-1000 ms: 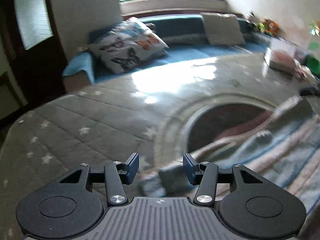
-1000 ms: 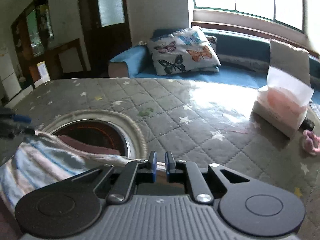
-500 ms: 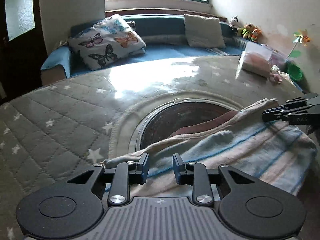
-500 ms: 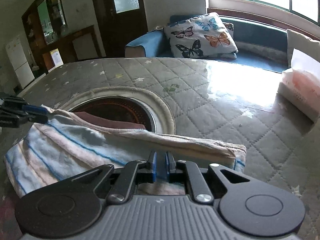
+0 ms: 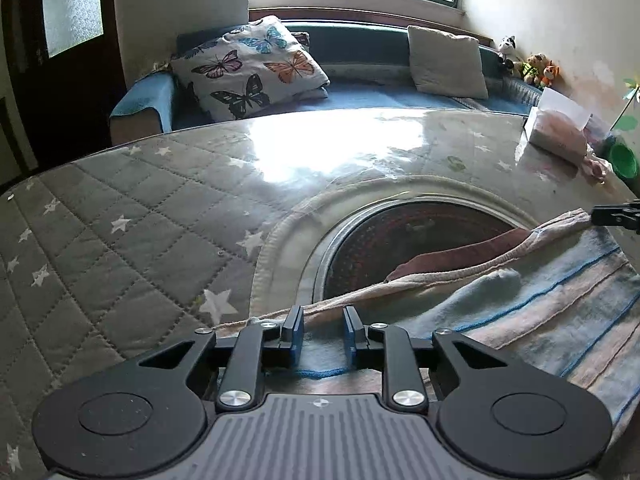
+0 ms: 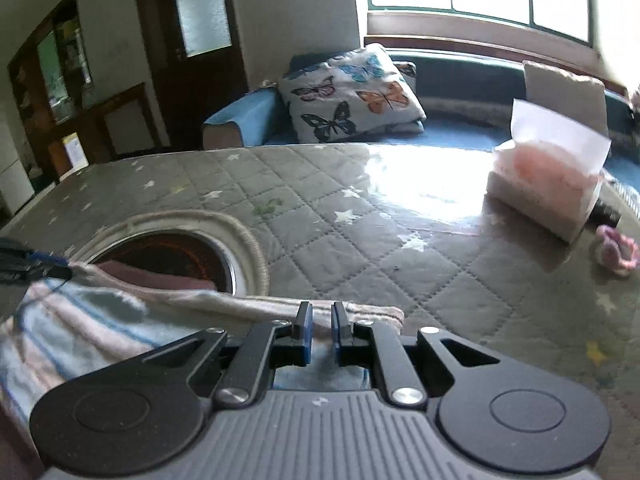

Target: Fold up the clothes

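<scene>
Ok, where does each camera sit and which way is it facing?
Left wrist: on the left gripper, facing across the quilted table to the sofa; its jaws, just closing, pinch the striped towel.
Right wrist: on the right gripper, same heading, gripping the towel's other end.
Shared: towel, each other's gripper, butterfly pillow.
</scene>
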